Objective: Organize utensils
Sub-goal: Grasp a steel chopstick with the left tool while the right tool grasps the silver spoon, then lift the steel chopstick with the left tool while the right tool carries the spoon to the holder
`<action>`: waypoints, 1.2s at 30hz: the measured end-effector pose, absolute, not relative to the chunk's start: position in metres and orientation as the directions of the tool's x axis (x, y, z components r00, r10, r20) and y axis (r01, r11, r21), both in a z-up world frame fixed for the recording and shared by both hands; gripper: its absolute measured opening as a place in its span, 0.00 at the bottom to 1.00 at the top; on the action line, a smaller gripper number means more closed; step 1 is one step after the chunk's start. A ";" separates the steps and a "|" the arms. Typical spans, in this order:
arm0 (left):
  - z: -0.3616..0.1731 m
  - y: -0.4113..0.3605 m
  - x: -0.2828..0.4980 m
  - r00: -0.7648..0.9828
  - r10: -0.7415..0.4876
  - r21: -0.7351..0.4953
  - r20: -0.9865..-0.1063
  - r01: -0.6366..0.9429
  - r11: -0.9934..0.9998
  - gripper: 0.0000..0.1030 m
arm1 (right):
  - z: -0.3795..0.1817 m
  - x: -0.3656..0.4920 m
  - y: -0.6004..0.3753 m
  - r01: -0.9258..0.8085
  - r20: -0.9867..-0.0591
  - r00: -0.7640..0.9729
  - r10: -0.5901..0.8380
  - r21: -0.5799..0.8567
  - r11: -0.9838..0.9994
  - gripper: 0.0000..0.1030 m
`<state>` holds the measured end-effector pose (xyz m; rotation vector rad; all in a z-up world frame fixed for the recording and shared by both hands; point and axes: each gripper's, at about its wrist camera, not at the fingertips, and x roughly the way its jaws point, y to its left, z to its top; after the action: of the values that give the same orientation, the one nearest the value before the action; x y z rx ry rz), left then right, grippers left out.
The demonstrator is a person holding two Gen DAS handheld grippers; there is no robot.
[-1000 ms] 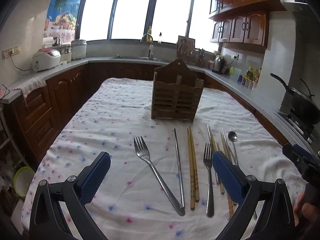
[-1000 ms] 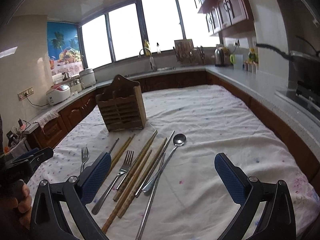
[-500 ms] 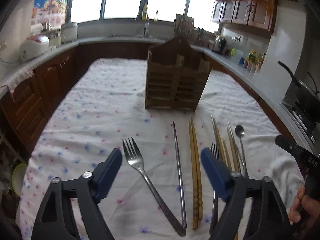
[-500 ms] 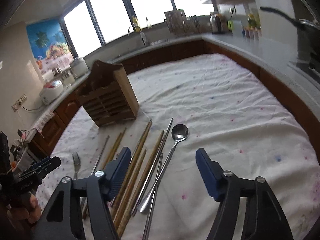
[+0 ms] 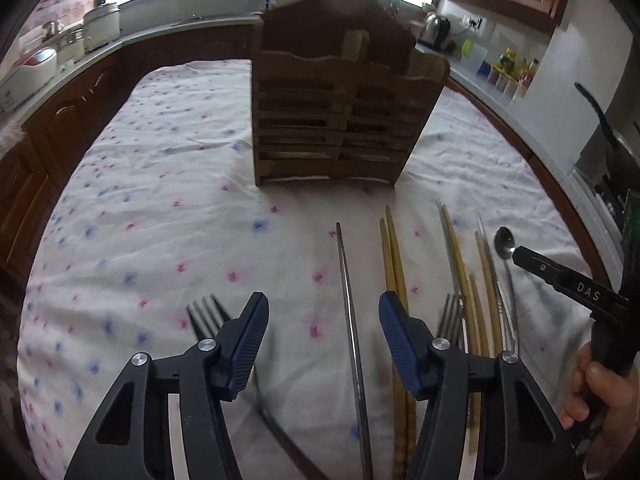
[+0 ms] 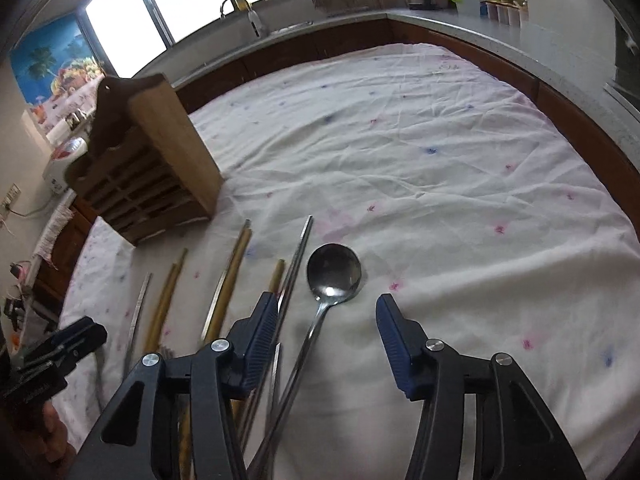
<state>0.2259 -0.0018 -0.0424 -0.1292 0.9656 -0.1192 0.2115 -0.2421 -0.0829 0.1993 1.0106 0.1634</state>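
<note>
Left gripper (image 5: 323, 326): jaws part-open, just closing, straddling metal chopstick (image 5: 347, 300), nothing grasped. Right gripper (image 6: 327, 326): part-open, just closing, over spoon (image 6: 334, 270) handle, unclamped.

Risk: neighbouring wooden chopsticks (image 5: 394, 256) caught through tight spacing; thin handles slipping on tablecloth (image 6: 440, 152).

Versus earlier frame: both lower, nearer, narrower. Wooden holder (image 5: 340, 116) beyond, apparently empty.

spoon (image 6: 334, 274): glossy metal | holder (image 5: 340, 120): matt wood | tablecloth (image 6: 440, 160): creased cloth

Table under my tongs wears a flower-dotted white cloth (image 5: 160, 184). Wooden caddy (image 5: 340, 120) stands on it. Just before the caddy lie forks (image 5: 208, 316), chopsticks (image 5: 394, 252), spoon (image 6: 334, 272).
</note>
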 end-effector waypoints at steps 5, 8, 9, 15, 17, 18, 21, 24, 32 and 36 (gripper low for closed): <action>-0.059 -0.008 0.257 0.517 -0.159 -0.151 -0.841 0.057 0.987 0.48 | -0.089 0.224 -0.241 -0.050 -0.830 0.513 0.218 0.225 0.973 0.51; -0.068 -0.015 0.272 0.495 -0.155 -0.137 -0.855 0.073 0.988 0.41 | -0.090 0.229 -0.238 -0.072 -0.828 0.519 0.214 0.207 0.976 0.48; -0.071 -0.018 0.278 0.483 -0.154 -0.133 -0.862 0.078 0.988 0.38 | -0.090 0.230 -0.236 -0.077 -0.828 0.522 0.204 0.192 0.978 0.44; -0.078 -0.039 0.286 0.504 -0.080 -0.016 -0.860 0.129 0.991 0.20 | -0.092 0.230 -0.238 -0.091 -0.817 0.533 0.218 0.201 0.975 0.09; -0.080 -0.043 0.287 0.498 -0.106 -0.033 -0.861 0.154 0.987 0.06 | -0.092 0.229 -0.243 -0.089 -0.808 0.538 0.241 0.230 0.969 0.06; -0.080 -0.043 0.287 0.495 -0.111 -0.037 -0.862 0.157 0.987 0.05 | -0.091 0.229 -0.244 -0.089 -0.804 0.540 0.249 0.240 0.967 0.05; -0.081 -0.040 0.286 0.496 -0.123 -0.049 -0.860 0.159 0.986 0.04 | -0.086 0.226 -0.248 -0.089 -0.795 0.547 0.262 0.256 0.963 0.02; -0.079 -0.034 0.285 0.486 -0.142 -0.077 -0.862 0.153 0.985 0.03 | -0.080 0.222 -0.250 -0.092 -0.784 0.563 0.264 0.258 0.962 0.02; -0.056 -0.022 0.270 0.508 -0.175 -0.108 -0.844 0.160 0.981 0.03 | -0.061 0.207 -0.261 -0.093 -0.752 0.600 0.273 0.273 0.957 0.02; -0.044 -0.017 0.262 0.505 -0.210 -0.146 -0.837 0.164 0.976 0.03 | -0.046 0.198 -0.265 -0.098 -0.729 0.626 0.277 0.280 0.955 0.02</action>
<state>0.2620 -0.0166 -0.0440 -0.0493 1.0162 -0.2261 0.1984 -0.2655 -0.0460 0.2220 0.8695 0.2170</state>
